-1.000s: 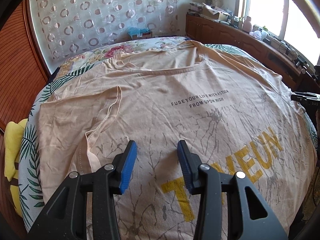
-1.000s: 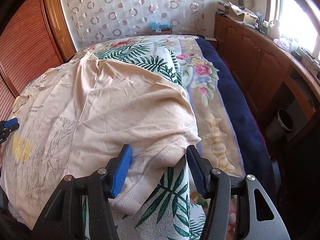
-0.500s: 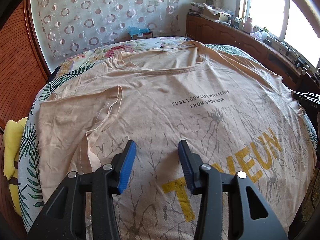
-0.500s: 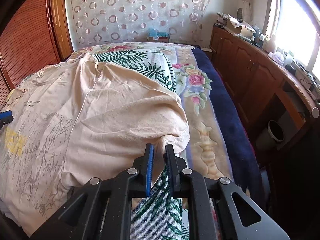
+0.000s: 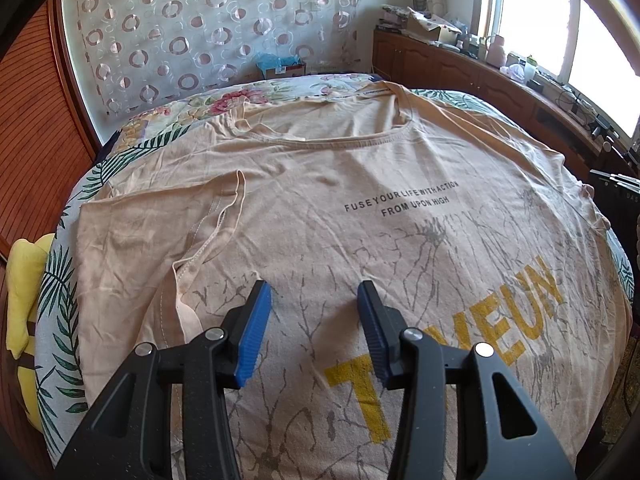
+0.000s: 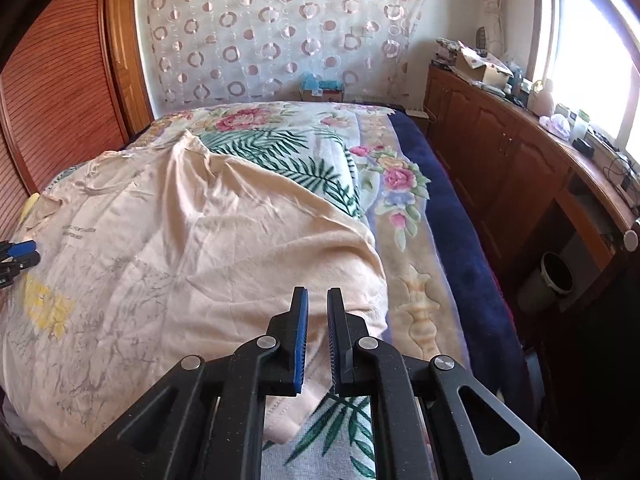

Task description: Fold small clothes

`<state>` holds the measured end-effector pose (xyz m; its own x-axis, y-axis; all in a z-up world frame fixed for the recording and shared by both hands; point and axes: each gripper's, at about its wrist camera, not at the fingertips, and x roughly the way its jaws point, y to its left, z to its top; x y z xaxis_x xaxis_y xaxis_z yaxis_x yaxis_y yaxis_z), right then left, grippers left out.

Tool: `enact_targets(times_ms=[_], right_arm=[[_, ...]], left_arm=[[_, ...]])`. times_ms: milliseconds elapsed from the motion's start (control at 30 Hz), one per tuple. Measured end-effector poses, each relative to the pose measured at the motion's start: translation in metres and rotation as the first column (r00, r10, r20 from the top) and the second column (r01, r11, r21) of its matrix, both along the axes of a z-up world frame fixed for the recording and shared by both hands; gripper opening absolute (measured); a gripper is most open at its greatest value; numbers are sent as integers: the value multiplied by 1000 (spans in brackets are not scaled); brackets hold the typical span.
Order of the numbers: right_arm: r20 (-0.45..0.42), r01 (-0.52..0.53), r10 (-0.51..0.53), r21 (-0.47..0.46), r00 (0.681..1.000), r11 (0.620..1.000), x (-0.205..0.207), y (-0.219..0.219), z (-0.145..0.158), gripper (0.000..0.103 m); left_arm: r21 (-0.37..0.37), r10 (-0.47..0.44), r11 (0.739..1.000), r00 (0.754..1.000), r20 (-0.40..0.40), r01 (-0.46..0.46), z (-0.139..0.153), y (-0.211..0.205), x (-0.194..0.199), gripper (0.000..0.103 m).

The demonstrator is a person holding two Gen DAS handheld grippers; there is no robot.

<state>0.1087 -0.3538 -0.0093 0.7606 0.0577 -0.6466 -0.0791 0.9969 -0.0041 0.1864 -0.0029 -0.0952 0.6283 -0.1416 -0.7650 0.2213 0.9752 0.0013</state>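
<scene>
Blue pads of the right gripper (image 6: 317, 304) are seen nearly together, pinched on the sleeve hem (image 6: 352, 320) of the peach T-shirt (image 6: 208, 248); the jaws have just been closing, with the fabric between them. Only a narrow slit is left between the pads, and cloth is seen bunched in it. In the left wrist view, the left gripper (image 5: 314, 292) is held with its pads apart above the shirt's printed front (image 5: 400, 208), nothing caught between them; whether the tips touch the cloth cannot be told. Black lettering and yellow letters are shown clearly there, while in the right view the same print is washed out and hard to read. The other sleeve (image 5: 168, 248), folded in over the chest, is shown only by the left camera. The shirt is spread across a floral bedspread (image 6: 304, 152). A wooden cabinet (image 6: 500, 152) along the window is seen best from the right; its clutter is too small to make out. The left gripper's tips are cut off at the right view's edge.
</scene>
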Motion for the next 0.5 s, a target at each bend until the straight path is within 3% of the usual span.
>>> enact_targets(times_ms=[33,67,100,267,367,500], right_arm=[[-10,11,-11,-5,1000,1000,2,-2,-3,17],[-24,21,-21,-3,999,1000,3,-4,-6,29],[-39,25,-25,6,999,1000,4,-7,-10,33],[-67,41,-39,31,997,999,7,-11,-17,33],[-51,15,-15,-7,999,1000,6,-2,-16,5],[-23,-6,4,-83,1000,997,4,14,-17,4]], left_arm=[[5,-1,1000,1000,2,1,0,0,-1,46],[10,2,1000,1000,3,-2,1,0,-1,46],[17,5,1000,1000,5,-5,1,0,-3,46],[-25,3,1000,1000,27,-3,10,2,-14,46],[-53,-6,999,1000,26,8,15,-2,-19,46],[-68,-3,998,998,65,7,26,-7,-29,46]])
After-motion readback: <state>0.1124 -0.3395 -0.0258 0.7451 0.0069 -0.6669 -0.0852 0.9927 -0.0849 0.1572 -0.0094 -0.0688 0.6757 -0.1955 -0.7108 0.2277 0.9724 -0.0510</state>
